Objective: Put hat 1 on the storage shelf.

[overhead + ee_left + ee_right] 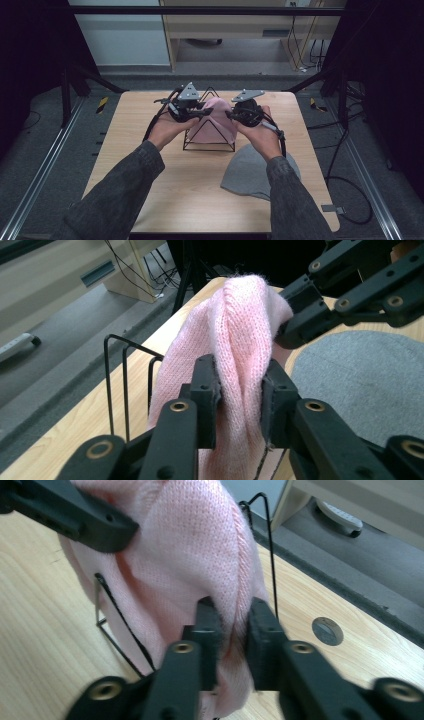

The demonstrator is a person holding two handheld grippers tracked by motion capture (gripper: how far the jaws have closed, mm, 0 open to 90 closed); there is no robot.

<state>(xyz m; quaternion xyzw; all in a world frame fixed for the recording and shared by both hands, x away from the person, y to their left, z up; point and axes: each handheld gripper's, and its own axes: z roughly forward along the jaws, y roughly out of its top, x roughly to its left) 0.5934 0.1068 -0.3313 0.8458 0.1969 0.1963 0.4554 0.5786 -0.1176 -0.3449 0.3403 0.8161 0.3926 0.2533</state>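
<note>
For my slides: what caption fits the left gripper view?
Left gripper pinching a pink knit hat draped over a black wire rack.

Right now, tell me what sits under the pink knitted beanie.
The pink knitted beanie drapes over a black wire rack, whose base and some upright wires show. The rack's upper wires are covered. Both grippers, left gripper and right gripper, pinch the knit.

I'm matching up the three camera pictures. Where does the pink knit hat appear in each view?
High view: pink knit hat sits centre, draped over the black wire rack.
Left gripper view: the hat rises from bottom centre to upper middle.
Right gripper view: the hat spreads over the upper centre down to the bottom.
Shared landmark: the wire rack.
</note>
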